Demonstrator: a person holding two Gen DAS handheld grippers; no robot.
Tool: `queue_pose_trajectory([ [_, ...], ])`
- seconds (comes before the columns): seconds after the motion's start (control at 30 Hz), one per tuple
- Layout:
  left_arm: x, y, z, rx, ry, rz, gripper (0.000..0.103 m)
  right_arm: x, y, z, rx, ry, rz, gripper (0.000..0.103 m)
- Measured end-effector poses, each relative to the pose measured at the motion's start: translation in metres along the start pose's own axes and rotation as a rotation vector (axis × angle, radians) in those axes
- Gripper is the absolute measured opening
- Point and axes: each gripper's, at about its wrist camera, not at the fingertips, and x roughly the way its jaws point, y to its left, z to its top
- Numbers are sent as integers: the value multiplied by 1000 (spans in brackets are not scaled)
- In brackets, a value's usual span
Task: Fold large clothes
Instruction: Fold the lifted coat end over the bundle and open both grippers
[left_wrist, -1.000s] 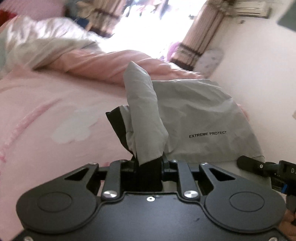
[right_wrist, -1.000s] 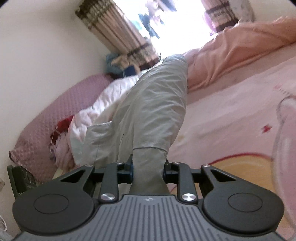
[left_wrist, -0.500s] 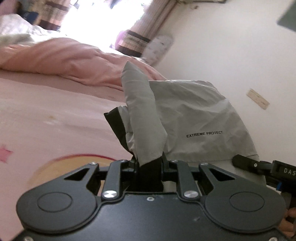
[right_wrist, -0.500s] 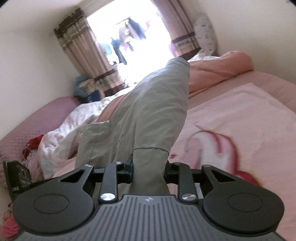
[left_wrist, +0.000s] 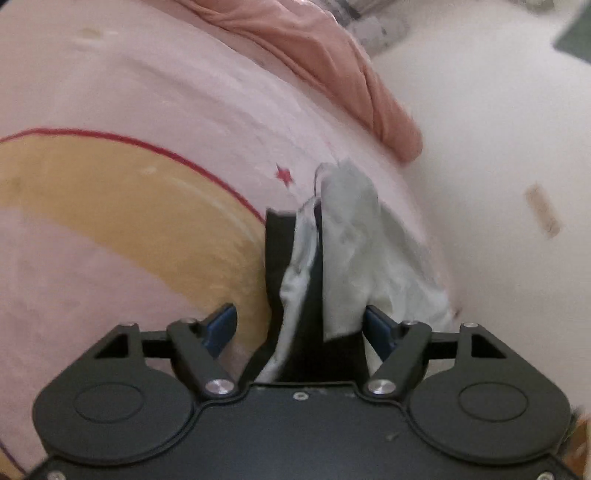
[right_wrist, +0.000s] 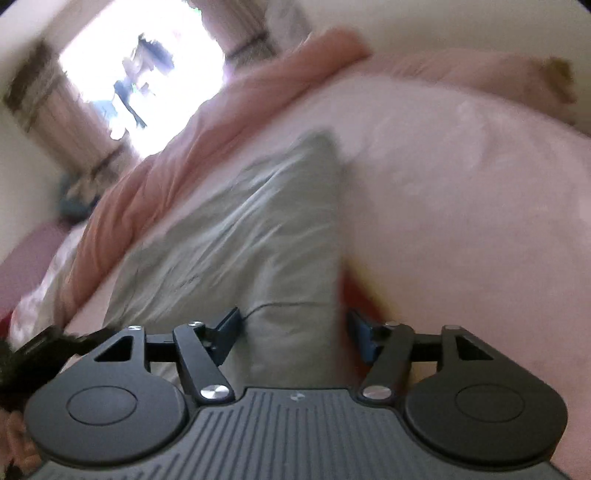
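Note:
A large grey garment with a black lining lies on the pink bed. In the left wrist view its bunched grey and black edge (left_wrist: 343, 251) stands between the jaws of my left gripper (left_wrist: 301, 325), which is open, jaws wide apart. In the right wrist view the grey cloth (right_wrist: 236, 229) spreads flat on the bed, and a fold of it runs between the spread jaws of my open right gripper (right_wrist: 293, 332). Both views are blurred by motion.
The pink sheet (left_wrist: 129, 122) bears a yellow patch with a red outline (left_wrist: 122, 199). A salmon quilt (left_wrist: 332, 59) is heaped along the far side, also in the right wrist view (right_wrist: 177, 155). A bright curtained window (right_wrist: 129, 62) is beyond. A white wall (left_wrist: 498, 184) is at right.
Both grippers have opened and let go of the garment. Both have tipped down toward the bed, and the cloth that was held up now lies on the sheet.

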Motion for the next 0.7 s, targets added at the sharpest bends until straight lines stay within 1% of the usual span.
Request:
queue_pose_trajectory([
  [0.07,-13,2,10,-12,-61,64,76,-17,10,-2,-3,-90,-98,75],
  [0.1,-24,-3,13,-2,-119,92,76,-29,20,-5,-18,-155,-141,57],
  [0.13,-35,-11,13,28,-182,108,77,-38,28,-5,-50,-210,-185,51],
  [0.17,-45,-24,9,76,-238,121,80,-46,45,-8,-120,-259,-212,46],
  [0.2,-52,-37,6,132,-277,121,84,-53,60,-12,-197,-298,-207,46],
  [0.23,-60,-50,-8,196,-304,113,86,-58,80,-19,-279,-338,-191,46],
  [0.27,-62,-64,-17,263,-332,101,92,-57,93,-24,-341,-356,-178,46],
  [0.3,-64,-73,-24,330,-365,90,102,-54,103,-31,-401,-370,-162,47],
  [0.33,-64,-80,-35,398,-401,87,103,-47,111,-42,-458,-394,-156,49],
  [0.37,-63,-85,-51,463,-429,95,103,-39,111,-50,-490,-411,-169,54],
  [0.4,-56,-89,-66,517,-433,121,103,-25,111,-60,-501,-406,-202,55],
  [0.43,-43,-87,-76,551,-399,157,103,-13,109,-67,-496,-381,-236,55],
  [0.5,-19,-66,-86,547,-300,218,103,13,96,-80,-498,-312,-324,54],
  [0.53,-9,-55,-90,529,-251,254,103,11,95,-84,-505,-324,-318,54],
  [0.57,-5,-44,-93,503,-221,271,103,3,100,-86,-509,-341,-299,55],
  [0.6,-5,-39,-89,471,-222,253,103,-5,102,-85,-507,-345,-278,54],
  [0.63,-13,-36,-87,445,-241,240,103,-15,105,-85,-504,-357,-254,55],
  [0.67,-25,-35,-85,435,-267,244,103,-25,106,-86,-499,-378,-226,57],
  [0.7,-41,-36,-90,438,-290,245,103,-36,107,-89,-496,-396,-206,64],
])
